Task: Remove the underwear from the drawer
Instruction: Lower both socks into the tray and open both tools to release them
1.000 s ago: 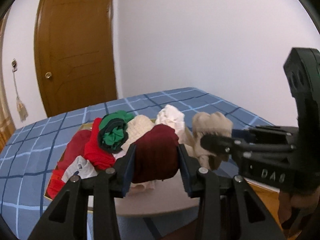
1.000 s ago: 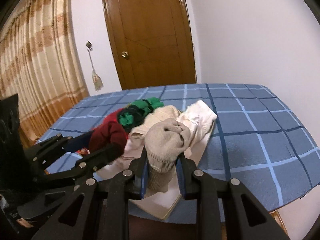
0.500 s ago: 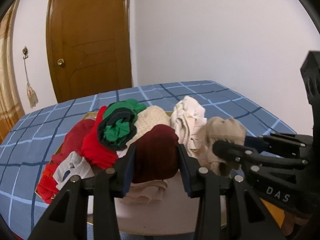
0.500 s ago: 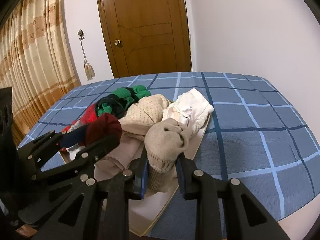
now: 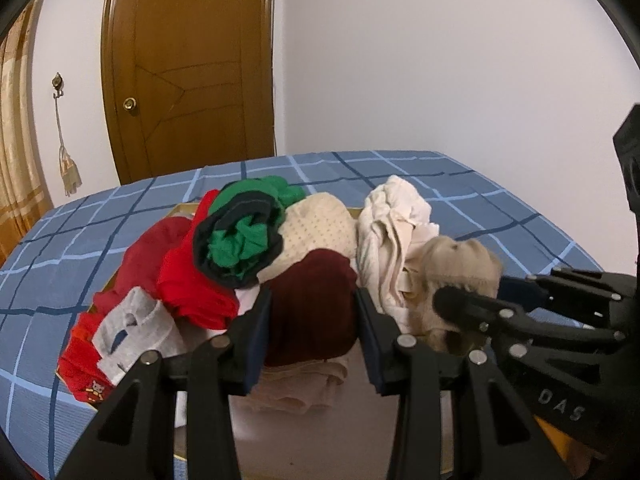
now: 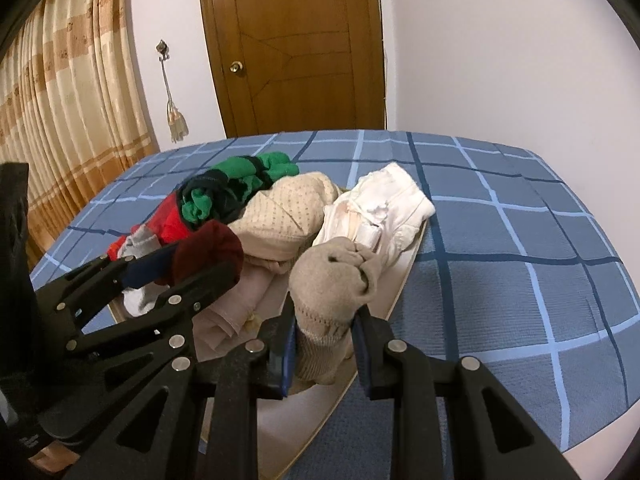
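My left gripper (image 5: pixel 312 300) is shut on a dark maroon rolled piece of underwear (image 5: pixel 312 312), held over the near part of a flat light tray (image 5: pixel 320 432) on the bed. My right gripper (image 6: pixel 324 312) is shut on a beige rolled piece (image 6: pixel 332 280), just right of the left one. The maroon piece (image 6: pixel 212 248) and the left gripper (image 6: pixel 188 276) show at the left of the right wrist view; the beige piece (image 5: pixel 460 272) and right gripper (image 5: pixel 472 304) show at the right of the left wrist view. No drawer is in view.
On the tray lies a pile of clothes: green and navy (image 5: pixel 244 232), red (image 5: pixel 188 280), grey (image 5: pixel 136 328), cream dotted (image 5: pixel 316 228), white (image 5: pixel 396 216). The bed has a blue checked cover (image 6: pixel 500 240). A brown door (image 6: pixel 296 48) and a curtain (image 6: pixel 60 100) stand behind.
Both grippers, still holding their rolled pieces, have moved forward and closer over the tray and pile. The view has swung a little to the left, toward the door.
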Demonstrator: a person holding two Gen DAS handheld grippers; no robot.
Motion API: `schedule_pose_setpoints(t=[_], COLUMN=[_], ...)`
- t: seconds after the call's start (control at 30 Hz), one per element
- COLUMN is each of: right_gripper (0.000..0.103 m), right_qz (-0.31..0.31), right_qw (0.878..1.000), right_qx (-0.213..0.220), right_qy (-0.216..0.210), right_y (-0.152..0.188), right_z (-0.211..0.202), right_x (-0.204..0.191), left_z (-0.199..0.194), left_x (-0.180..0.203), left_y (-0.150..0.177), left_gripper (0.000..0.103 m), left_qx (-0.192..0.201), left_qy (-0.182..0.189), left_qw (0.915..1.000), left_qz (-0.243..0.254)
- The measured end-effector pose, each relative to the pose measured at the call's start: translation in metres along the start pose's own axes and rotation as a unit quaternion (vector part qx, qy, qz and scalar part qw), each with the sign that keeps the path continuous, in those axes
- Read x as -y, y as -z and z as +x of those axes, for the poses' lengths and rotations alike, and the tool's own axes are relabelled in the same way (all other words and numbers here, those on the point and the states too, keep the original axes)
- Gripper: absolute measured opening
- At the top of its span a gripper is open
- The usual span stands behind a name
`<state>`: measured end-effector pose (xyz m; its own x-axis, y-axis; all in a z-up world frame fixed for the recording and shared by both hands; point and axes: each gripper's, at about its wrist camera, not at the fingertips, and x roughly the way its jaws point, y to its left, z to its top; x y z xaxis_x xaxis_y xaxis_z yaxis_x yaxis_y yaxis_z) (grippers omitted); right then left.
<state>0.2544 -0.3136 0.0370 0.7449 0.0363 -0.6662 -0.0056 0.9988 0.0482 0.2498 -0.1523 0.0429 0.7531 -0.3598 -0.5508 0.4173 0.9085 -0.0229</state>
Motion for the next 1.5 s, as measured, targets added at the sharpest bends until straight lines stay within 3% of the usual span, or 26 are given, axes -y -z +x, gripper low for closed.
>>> schedule_pose_setpoints(t=[0.43, 0.63, 0.87, 1.03, 1.3, 1.5], right_gripper=[0.027, 0.027, 0.027, 0.027, 0.027, 0.027], right_qz=[-0.002, -0.002, -0.009, -0.018, -0.025, -0.023], right_qw=[1.000, 1.000, 1.000, 0.999, 1.000, 0.999], right_qx=[-0.017, 0.012, 0.020, 0.026, -0.006, -0.027], right_qy=[-0.003, -0.008, 0.003, 0.009, -0.012, -0.022], right_y=[-0.002, -0.005, -0.021, -0.030, -0.033, -0.036], right_z=[0.018, -0.003, -0.005, -0.004, 0.017, 0.036], right_x=[0.000, -0.003, 0.000, 0.001, -0.003, -0.002], left_z=[0.011, 0.000, -0.004, 0.001, 0.015, 0.030], left_x=[-0.003, -0.003, -0.001, 0.016, 0.029, 0.023], left_y=[0.004, 0.001, 0.001, 0.010, 0.010, 0.008], left_gripper=[0.040, 0.040, 0.040, 0.040, 0.040, 0.040], left_qx=[-0.010, -0.003, -0.020, -0.033, -0.044, -0.051], left_qy=[0.000, 0.009, 0.046, 0.052, 0.041, 0.044], left_qw=[0.9999, 0.9999, 0.9977, 0.9978, 0.9982, 0.9976], left_qz=[-0.010, -0.011, -0.046, -0.023, 0.006, -0.013])
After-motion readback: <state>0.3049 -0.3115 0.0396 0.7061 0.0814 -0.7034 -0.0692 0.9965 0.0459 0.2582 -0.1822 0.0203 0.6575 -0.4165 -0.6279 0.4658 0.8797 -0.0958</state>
